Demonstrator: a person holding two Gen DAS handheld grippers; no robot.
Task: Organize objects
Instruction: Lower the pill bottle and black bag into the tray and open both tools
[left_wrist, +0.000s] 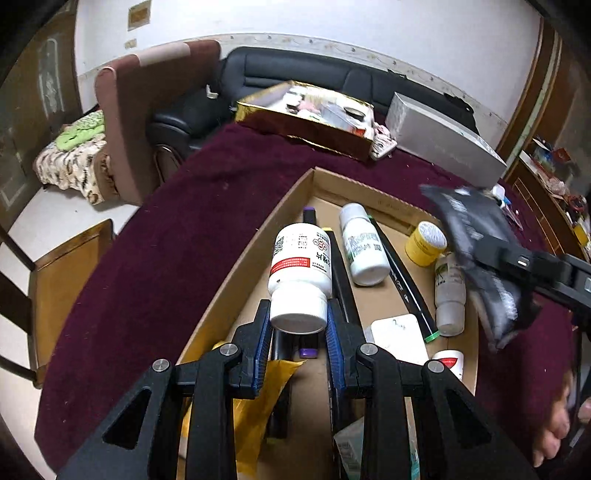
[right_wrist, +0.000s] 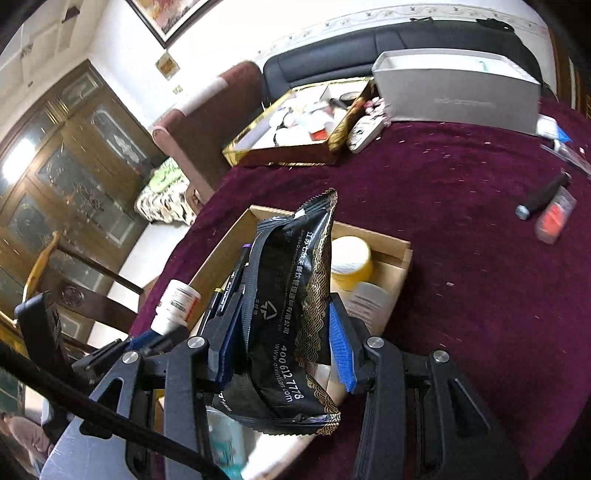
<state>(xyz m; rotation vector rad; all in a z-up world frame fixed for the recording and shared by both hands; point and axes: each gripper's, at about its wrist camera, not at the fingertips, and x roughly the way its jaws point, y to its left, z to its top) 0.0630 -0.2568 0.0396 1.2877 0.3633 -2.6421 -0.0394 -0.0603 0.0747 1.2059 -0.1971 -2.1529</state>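
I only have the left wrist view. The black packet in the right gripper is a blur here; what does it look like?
Observer: The black foil packet has gold wave trim and white print, clamped between the right gripper pads.
Operator: Anything loose right of the cardboard tray?
Observer: Yes, a black cylindrical tool lies on the maroon cloth.
Operator: What's beside it?
Observer: A small red-and-clear item, too blurred to identify.

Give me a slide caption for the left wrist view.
Left gripper holds a white pill bottle over the cardboard tray on the maroon tablecloth.
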